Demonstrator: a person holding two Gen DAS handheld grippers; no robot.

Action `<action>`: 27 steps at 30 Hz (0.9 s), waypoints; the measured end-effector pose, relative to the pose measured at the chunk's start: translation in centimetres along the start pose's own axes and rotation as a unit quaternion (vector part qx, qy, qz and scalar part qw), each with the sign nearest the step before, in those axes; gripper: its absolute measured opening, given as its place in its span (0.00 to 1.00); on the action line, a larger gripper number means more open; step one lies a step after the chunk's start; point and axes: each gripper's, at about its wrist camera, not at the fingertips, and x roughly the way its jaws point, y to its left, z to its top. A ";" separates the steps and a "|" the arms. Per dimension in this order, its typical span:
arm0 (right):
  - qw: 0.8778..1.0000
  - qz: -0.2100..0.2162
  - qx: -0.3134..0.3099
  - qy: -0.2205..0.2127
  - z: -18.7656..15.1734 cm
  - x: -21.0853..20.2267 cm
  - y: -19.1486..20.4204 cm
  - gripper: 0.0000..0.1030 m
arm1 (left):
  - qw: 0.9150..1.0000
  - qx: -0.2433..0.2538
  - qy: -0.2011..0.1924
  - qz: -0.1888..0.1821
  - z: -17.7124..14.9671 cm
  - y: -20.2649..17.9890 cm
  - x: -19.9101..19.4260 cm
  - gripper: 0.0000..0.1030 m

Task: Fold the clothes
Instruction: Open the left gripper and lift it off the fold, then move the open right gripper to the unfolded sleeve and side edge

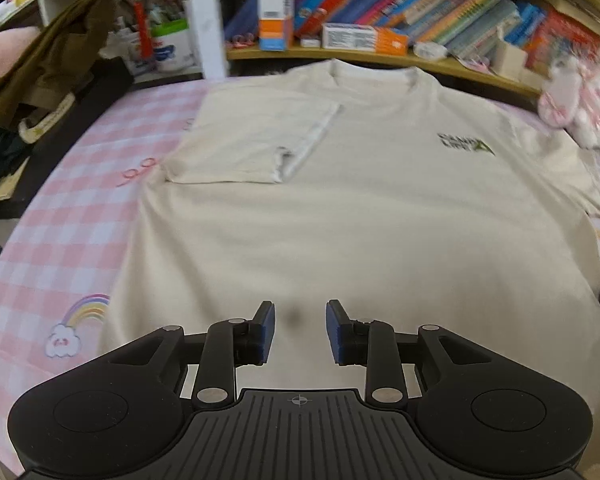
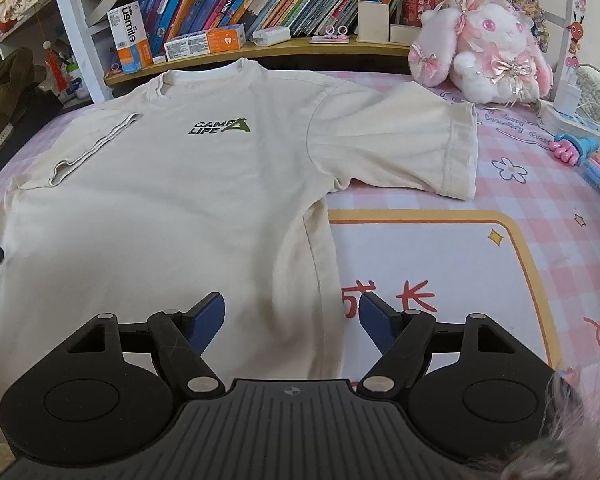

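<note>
While the left wrist view looks down over the left gripper (image 1: 300, 330), its blue pads stand apart with nothing between them: released, hovering over the lower body of the cream T-shirt (image 1: 340, 208). Ahead of it and to its left, one sleeve (image 1: 252, 140) already lies folded inward across the chest, its hem running diagonally. The shirt is spread flat on a pink checked cover (image 1: 60, 216), collar farthest from the gripper, near a shelf of books (image 1: 400, 4).

From the right wrist view, the right gripper (image 2: 292, 322) is spread wide and empty, poised above the shirt's side seam near the hem. Ahead and to its right, the other sleeve (image 2: 412, 140) is spread out flat on the cover, not yet folded. A plush rabbit (image 2: 488, 48) sits beyond that sleeve.

Judging by this, the sleeve-folding step is half done. The next move probably calls for the right gripper to reach forward to the outstretched sleeve, pinch its cuff edge, and carry it inward over the chest print (image 2: 222, 126) without dragging the body out of line.
</note>
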 end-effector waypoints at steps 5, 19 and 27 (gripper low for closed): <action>1.000 -0.006 0.024 -0.001 -0.6 -0.2 0.3 0.71 | 1.000 0.004 -0.020 -0.005 -0.4 0.2 -1.0 0.53; 0.998 -0.055 0.033 -0.017 -3.0 -3.8 4.4 0.71 | 0.998 0.001 -0.043 -0.035 -3.4 3.2 -3.0 0.78; 0.995 -0.092 0.036 -0.016 -5.0 -6.3 5.8 0.73 | 0.997 -0.006 -0.038 -0.066 -5.3 3.9 -3.0 0.80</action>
